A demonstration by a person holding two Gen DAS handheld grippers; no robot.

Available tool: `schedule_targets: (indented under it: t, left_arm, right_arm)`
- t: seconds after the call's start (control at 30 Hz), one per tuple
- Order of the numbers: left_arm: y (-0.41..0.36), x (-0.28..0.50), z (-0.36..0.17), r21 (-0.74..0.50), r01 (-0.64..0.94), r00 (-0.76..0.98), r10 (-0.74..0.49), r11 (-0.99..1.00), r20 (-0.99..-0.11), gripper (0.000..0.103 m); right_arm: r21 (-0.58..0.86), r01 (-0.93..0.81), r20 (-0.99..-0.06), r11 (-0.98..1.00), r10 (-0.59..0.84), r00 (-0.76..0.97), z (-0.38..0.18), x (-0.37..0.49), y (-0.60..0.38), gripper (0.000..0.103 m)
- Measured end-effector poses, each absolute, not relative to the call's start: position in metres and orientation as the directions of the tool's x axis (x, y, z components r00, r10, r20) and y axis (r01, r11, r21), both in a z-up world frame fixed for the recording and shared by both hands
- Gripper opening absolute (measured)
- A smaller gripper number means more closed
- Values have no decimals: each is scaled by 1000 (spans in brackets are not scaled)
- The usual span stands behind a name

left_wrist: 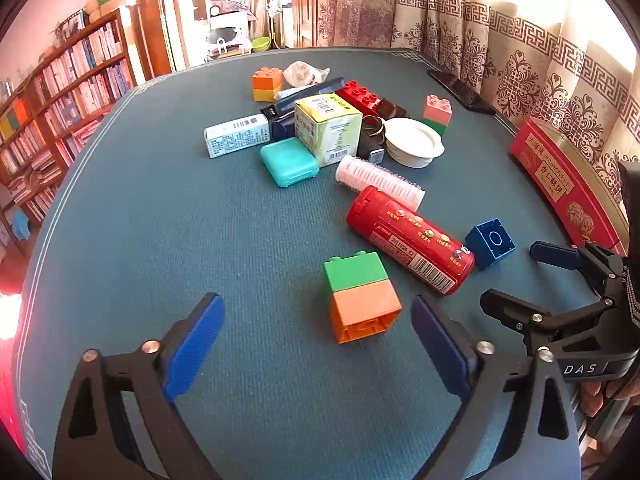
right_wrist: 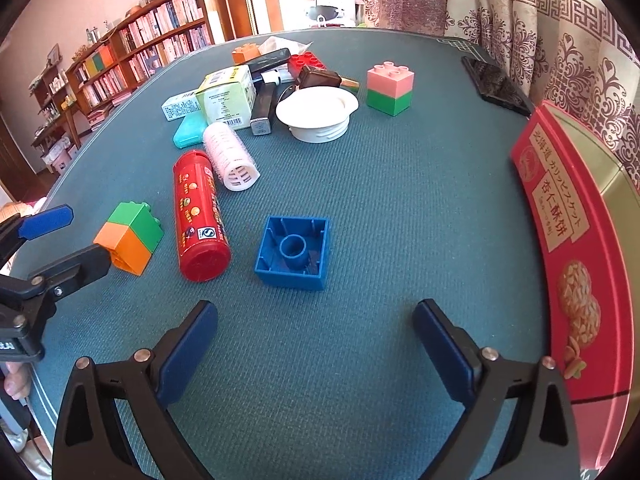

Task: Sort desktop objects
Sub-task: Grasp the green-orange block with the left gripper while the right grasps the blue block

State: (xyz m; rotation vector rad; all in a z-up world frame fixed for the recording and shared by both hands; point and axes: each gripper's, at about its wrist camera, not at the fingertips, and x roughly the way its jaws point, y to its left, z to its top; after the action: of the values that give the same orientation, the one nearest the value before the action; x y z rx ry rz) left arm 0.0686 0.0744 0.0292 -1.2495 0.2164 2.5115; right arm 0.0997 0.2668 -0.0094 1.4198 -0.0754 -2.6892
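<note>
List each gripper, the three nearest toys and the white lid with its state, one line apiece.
left gripper: open, empty
right gripper: open, empty
green and orange block: two bricks joined, tipped on its side
blue brick: on its side, hollow underside facing the camera
red tube: lying flat, closed
white lid: rim up, resting on the table

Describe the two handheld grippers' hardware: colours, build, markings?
Both match: the left gripper and right gripper have black skeletal arms with triangular cutouts, silver rivets and flat blue finger pads. White "DAS" lettering marks the right gripper's body.
</note>
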Motion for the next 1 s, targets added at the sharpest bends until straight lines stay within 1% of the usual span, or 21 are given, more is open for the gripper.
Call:
schedule_targets:
  t: [0.03, 0.07, 0.1, 0.17, 0.23, 0.27, 0.37, 0.47, 0.6, 0.7, 0.8, 0.9, 0.97, 1.0]
  left_arm:
    - [77, 66, 27, -24, -361, -547, 232, -932, -805, 80]
    - [79, 64, 25, -32, -365, -535, 238, -931, -810, 76]
    - [80, 62, 22, -28, -367, -529, 234, -930, -816, 73]
    - [84, 58, 15, -14, -363, -518, 214, -932, -828, 65]
    - [83, 55, 10, -22, -360, -505, 214, -933, -836, 58]
    - [83, 55, 10, -18, -358, -513, 214, -933, -831, 56]
    - [82, 54, 10, -19, -357, -517, 214, -934, -829, 54]
    - [84, 54, 10, 25, -375, -529, 192, -927, -827, 54]
    - [84, 49, 9, 37, -403, -531, 201, -915, -823, 56]
    - [82, 46, 8, 46, -418, -533, 204, -907, -821, 64]
    - [79, 47, 8, 50, -420, -536, 204, -906, -819, 66]
    - [81, 49, 8, 98, -404, -561, 162, -910, -812, 75]
    - [83, 50, 8, 136, -378, -581, 121, -916, -805, 84]
    - [83, 50, 8, 148, -368, -589, 107, -918, -801, 86]
  right_arm:
    - [92, 63, -820, -994, -112, -562, -9, 99, 267, 97]
    - [94, 62, -818, -994, -113, -564, -9, 99, 268, 97]
    - [97, 60, -817, -993, -114, -566, -9, 99, 267, 97]
    - [105, 56, -812, -993, -118, -571, -10, 98, 266, 96]
    - [110, 52, -810, -993, -120, -574, -9, 98, 266, 95]
    - [111, 49, -809, -993, -118, -576, -9, 98, 265, 95]
    - [113, 39, -806, -993, -115, -580, -8, 99, 264, 93]
    - [118, 40, -806, -992, -119, -580, -7, 100, 267, 92]
    - [128, 30, -804, -991, -122, -582, -4, 99, 268, 81]
    - [141, 33, -805, -989, -134, -579, -3, 96, 269, 74]
    - [146, 39, -805, -988, -142, -576, -2, 93, 266, 71]
    - [149, 44, -807, -988, -147, -571, -1, 86, 262, 67]
    - [126, 42, -813, -991, -128, -568, -2, 81, 257, 66]
    - [111, 43, -815, -993, -115, -568, -2, 79, 254, 65]
